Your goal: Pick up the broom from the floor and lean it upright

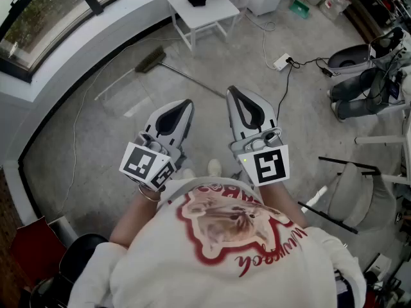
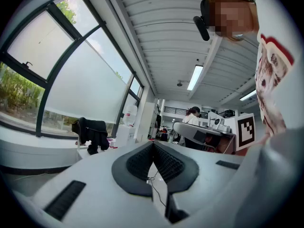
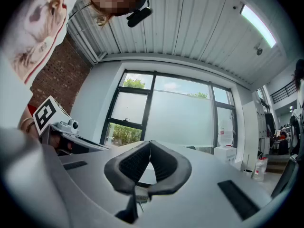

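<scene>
Left claw (image 1: 182,108) and right claw (image 1: 234,94) sit side by side, each pinched shut on nothing, tips meeting in their own views. Only the head view shows the broom (image 1: 151,59) — flat on the floor (image 1: 96,130) beyond them, near the window (image 1: 38,18).

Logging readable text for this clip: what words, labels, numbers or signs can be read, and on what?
Nothing reads clearly.
Sweatshirt: red script, upside down and warped, unreadable.
Left marker cube, right marker cube: black-and-white square patterns, no words.
Bottle: any label too small.
</scene>
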Motion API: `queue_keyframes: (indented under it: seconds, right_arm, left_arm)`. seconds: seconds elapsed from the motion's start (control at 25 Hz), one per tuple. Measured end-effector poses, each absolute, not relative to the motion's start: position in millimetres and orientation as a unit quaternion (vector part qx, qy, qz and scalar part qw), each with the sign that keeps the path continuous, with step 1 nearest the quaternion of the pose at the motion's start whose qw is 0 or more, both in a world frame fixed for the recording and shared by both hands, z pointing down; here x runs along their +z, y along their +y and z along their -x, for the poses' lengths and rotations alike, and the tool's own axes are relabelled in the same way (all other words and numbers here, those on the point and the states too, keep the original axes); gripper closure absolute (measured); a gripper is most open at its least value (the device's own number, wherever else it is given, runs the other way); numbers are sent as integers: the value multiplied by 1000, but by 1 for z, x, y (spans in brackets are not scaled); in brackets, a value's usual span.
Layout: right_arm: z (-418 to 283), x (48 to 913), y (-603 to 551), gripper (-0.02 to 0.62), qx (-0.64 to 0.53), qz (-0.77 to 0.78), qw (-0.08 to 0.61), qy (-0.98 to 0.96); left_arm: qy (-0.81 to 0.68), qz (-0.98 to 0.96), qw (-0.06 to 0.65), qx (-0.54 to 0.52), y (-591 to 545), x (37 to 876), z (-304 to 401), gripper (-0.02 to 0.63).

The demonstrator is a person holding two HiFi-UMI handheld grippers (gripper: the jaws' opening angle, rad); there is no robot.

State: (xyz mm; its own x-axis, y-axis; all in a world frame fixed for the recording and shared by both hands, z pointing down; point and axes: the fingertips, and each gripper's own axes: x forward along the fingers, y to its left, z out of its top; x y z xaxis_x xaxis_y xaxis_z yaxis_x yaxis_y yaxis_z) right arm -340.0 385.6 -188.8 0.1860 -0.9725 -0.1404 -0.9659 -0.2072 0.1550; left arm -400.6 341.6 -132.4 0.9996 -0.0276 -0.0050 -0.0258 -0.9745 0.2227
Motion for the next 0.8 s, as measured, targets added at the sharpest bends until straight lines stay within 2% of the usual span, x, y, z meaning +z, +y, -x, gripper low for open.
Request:
queue_keyframes:
  seconds: [0.8]
  right_arm:
    - [334,-192,409,571,-109,-780,9,-617]
  left_arm:
    - [-4,-994,104,-12,360,-138,393,589]
